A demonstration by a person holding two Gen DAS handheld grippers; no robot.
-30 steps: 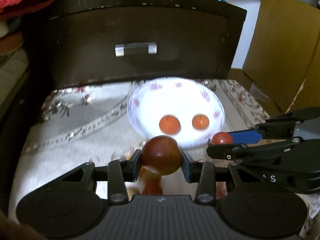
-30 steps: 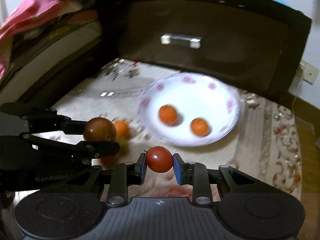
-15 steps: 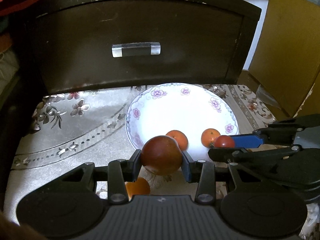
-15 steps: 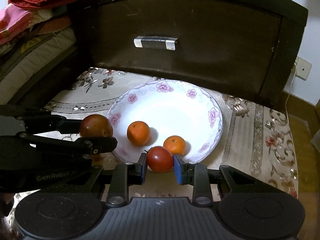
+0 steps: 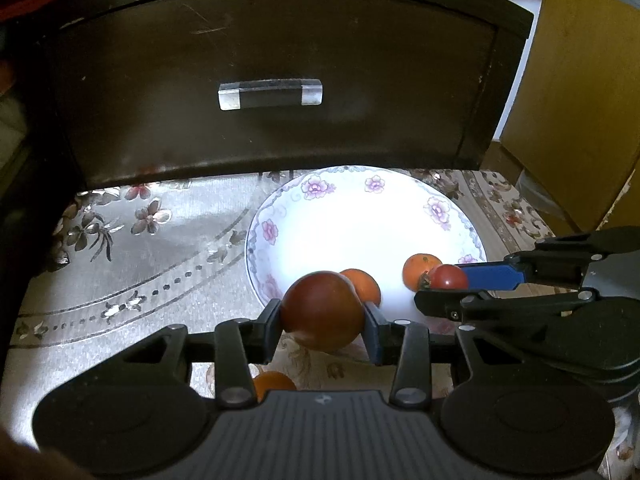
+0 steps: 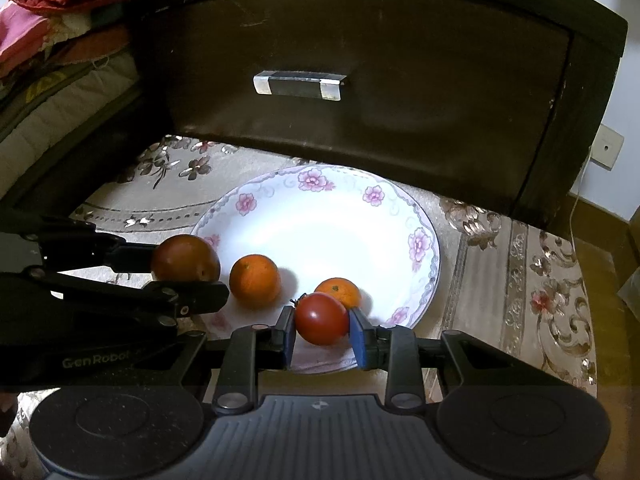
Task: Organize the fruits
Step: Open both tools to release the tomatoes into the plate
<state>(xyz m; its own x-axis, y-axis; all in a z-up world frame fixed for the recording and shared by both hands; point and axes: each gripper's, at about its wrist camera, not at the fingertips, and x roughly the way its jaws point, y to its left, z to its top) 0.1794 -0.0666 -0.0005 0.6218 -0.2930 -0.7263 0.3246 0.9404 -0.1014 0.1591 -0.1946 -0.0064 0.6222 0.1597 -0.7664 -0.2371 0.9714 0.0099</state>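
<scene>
A dark drawer front (image 6: 360, 92) with a metal handle (image 6: 299, 85) stands behind a table (image 6: 520, 280) draped in floral cloth. On it sits a white plate (image 6: 332, 208) with pink flowers on its rim, holding two oranges, the larger (image 6: 255, 280) left, the smaller (image 6: 340, 290) right. The left claw (image 5: 322, 322) pinches a dark red plum (image 5: 322, 310) over the plate's near-left rim; the right claw (image 6: 322, 330) pinches a red tomato (image 6: 322, 319) above the near edge, just in front of the smaller orange. A third orange (image 5: 272, 384) lies on the cloth beneath the left claw.
</scene>
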